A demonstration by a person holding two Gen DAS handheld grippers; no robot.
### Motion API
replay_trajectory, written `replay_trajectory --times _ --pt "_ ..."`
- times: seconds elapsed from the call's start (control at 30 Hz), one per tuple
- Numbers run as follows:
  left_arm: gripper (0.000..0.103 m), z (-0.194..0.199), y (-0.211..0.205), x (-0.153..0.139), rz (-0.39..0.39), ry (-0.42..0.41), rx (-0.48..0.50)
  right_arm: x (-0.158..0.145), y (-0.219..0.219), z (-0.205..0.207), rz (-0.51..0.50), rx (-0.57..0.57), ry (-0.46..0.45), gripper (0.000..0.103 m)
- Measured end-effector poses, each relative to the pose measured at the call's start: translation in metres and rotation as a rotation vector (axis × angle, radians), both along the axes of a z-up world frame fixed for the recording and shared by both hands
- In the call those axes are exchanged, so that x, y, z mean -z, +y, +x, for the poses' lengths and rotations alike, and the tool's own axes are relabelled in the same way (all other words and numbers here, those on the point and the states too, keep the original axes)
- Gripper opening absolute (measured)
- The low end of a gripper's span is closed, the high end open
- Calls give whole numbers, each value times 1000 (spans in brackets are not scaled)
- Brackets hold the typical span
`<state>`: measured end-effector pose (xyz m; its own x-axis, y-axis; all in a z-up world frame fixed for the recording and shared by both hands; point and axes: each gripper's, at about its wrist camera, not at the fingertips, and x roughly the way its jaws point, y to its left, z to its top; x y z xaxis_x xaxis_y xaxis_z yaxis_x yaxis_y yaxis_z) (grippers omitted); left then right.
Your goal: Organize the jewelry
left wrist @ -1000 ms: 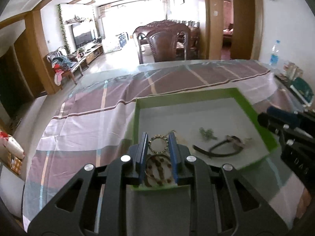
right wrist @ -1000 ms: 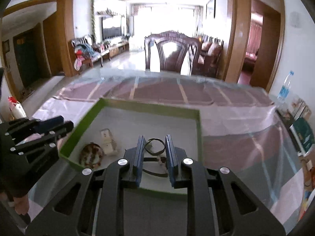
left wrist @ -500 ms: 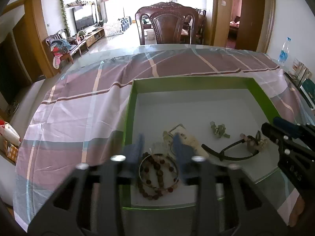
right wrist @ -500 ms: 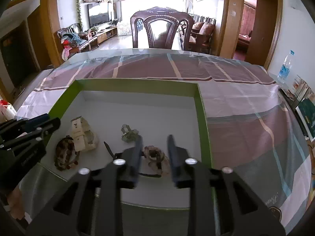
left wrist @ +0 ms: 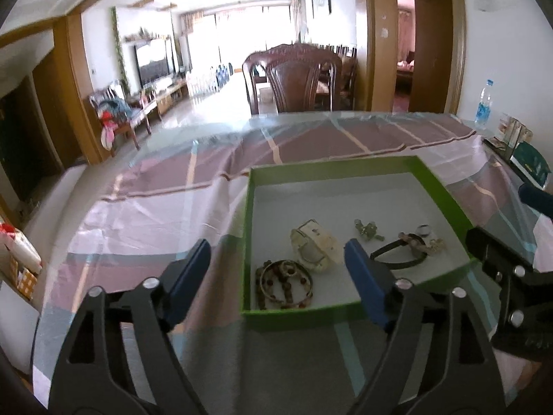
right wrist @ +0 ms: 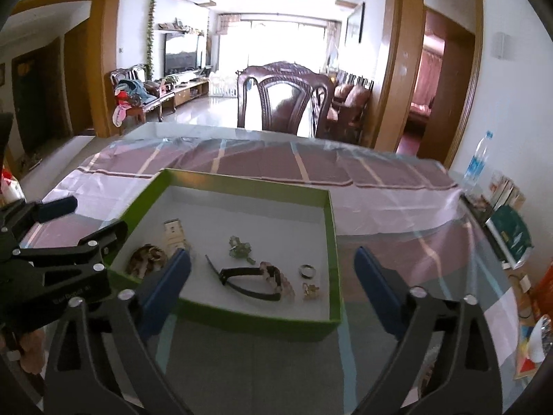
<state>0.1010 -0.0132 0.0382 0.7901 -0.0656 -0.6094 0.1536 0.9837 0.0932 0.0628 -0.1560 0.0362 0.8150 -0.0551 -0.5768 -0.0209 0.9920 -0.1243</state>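
fingers [left wrist: 363, 280] beside green box [left wrist: 446, 193]

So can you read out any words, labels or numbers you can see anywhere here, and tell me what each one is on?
Left gripper, body, white lettering: blurred, not legible.
Water bottle, blue label: too small to read.
Green book, cover marking: too small to read.
Pale watch face: no legible numbers.
Nothing else carries readable text.
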Motion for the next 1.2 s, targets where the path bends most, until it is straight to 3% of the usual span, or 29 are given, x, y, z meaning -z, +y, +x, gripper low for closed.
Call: replay_trajectory --times 0.13,0.43,0.63,1.2 --pt "88 -24 4 -2 8 -20 -6 1 8 -18 -23 -6 -13 99" --pt "97 -59 10 1 -20 -14 -22 9 -1 -35 47 22 7 99" --pt "98 -68 8 3 -20 -16 -24 12 -4 -43 82 34 26 99" --pt "99 -74 8 0 -20 -24 -16 6 -3 -54 53 55 -19 99"
